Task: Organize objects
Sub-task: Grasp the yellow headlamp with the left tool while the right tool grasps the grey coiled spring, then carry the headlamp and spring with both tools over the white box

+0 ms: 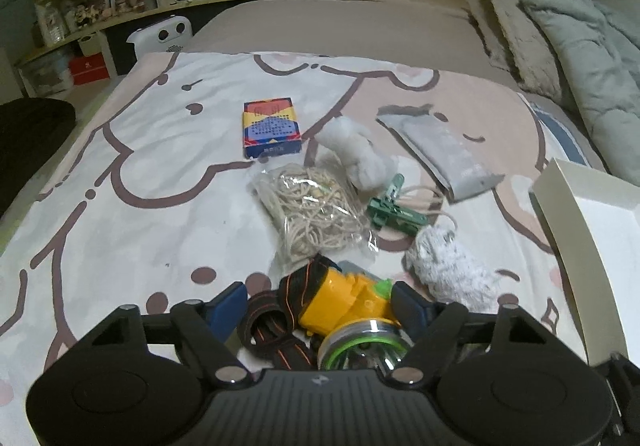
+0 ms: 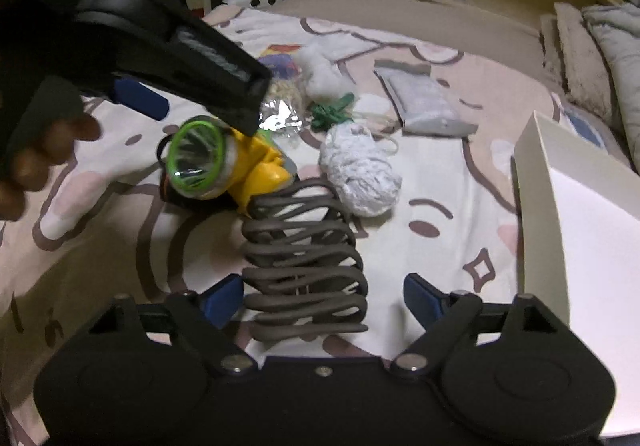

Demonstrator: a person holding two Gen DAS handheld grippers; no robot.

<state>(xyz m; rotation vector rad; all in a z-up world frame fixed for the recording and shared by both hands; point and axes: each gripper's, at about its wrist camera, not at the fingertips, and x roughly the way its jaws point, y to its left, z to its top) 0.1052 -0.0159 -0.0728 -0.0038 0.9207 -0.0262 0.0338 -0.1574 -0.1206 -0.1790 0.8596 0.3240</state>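
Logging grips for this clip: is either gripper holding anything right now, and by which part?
Nothing is gripped. The left gripper brackets the yellow headlamp; the right gripper brackets the near end of the wavy grey rack. No pad visibly presses on either.

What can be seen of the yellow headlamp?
The headlamp has a yellow plastic body, a round clear lens with a green rim and a dark strap with orange stitching. It lies on the printed bedspread, between the open pads of the left gripper. Whether they touch it cannot be told.
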